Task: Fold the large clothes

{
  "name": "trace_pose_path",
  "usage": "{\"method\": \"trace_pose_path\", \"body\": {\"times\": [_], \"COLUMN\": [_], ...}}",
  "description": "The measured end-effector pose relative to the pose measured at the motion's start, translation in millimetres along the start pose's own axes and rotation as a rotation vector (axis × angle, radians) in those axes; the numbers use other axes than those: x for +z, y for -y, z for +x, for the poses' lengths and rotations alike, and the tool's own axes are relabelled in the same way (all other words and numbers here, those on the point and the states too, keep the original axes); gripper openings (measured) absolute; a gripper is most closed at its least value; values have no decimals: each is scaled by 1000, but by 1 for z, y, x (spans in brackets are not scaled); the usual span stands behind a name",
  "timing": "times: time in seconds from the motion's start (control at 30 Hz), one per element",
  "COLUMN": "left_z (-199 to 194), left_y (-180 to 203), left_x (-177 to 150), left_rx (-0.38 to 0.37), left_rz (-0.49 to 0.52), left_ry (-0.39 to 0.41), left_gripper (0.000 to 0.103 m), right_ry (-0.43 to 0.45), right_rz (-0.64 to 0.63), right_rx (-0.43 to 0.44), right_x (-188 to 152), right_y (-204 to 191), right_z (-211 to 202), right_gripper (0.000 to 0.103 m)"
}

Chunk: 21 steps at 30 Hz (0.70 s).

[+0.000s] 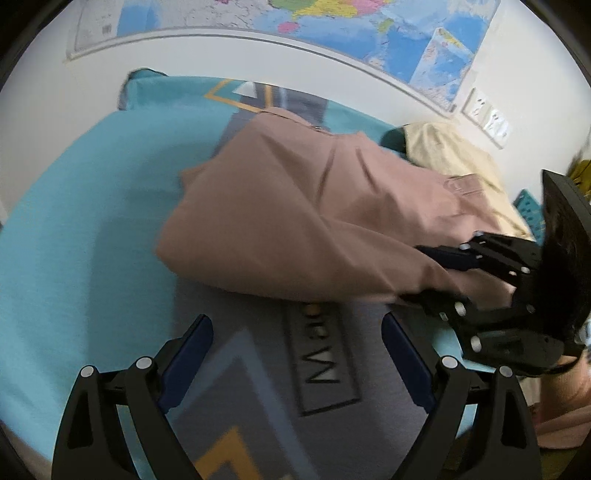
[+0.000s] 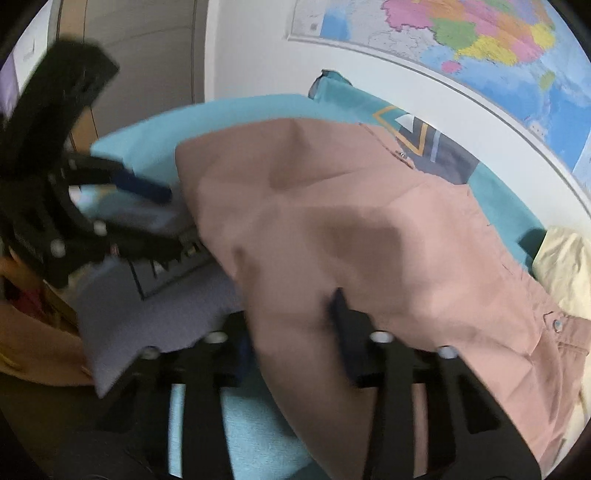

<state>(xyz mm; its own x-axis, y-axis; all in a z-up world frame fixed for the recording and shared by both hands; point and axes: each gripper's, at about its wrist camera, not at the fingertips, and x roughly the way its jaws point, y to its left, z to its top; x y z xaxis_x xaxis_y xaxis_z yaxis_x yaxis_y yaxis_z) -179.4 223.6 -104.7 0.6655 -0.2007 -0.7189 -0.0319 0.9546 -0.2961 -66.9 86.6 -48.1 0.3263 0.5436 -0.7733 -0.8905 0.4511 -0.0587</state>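
A large dusty-pink garment (image 1: 295, 218) lies partly folded on a teal and grey bedsheet (image 1: 85, 229). My left gripper (image 1: 297, 343) is open and empty, above the grey printed part of the sheet just in front of the garment's near edge. My right gripper (image 1: 432, 275) shows at the right in the left wrist view, with its fingers around the garment's edge. In the right wrist view the pink garment (image 2: 351, 229) drapes between and over the right gripper's (image 2: 295, 321) fingers, which hold a fold of it. The left gripper (image 2: 173, 218) shows at the left there, open.
A cream garment (image 1: 450, 155) lies behind the pink one, by the wall. A world map (image 1: 332, 22) hangs on the white wall above the bed. A wall socket plate (image 1: 487, 114) is at the right. A teal perforated basket (image 1: 532, 210) sits at the far right.
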Motion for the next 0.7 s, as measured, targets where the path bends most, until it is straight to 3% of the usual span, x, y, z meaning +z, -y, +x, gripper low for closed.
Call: {"method": "trace_pose_path", "body": {"times": [0.07, 0.2, 0.4, 0.5, 0.57, 0.7], "left_z": [4, 16, 31, 34, 39, 45], "left_y": [4, 8, -8, -10, -5, 5], "left_x": [3, 12, 26, 33, 38, 45], "left_rx": [-57, -191, -337, -350, -348, -329], "left_rz": [-15, -66, -219, -247, -246, -205], "left_ry": [-6, -16, -14, -9, -10, -10], "left_gripper": [89, 89, 89, 89, 92, 95], "right_ry": [15, 18, 20, 33, 42, 72], "right_rz": [52, 92, 108, 157, 198, 258], "right_rx": [40, 73, 96, 121, 128, 146], "right_x": [3, 2, -2, -5, -8, -21], "right_y": [7, 11, 7, 13, 18, 28], "right_z": [-6, -6, -11, -16, -22, -37], "right_gripper": [24, 24, 34, 37, 52, 51]}}
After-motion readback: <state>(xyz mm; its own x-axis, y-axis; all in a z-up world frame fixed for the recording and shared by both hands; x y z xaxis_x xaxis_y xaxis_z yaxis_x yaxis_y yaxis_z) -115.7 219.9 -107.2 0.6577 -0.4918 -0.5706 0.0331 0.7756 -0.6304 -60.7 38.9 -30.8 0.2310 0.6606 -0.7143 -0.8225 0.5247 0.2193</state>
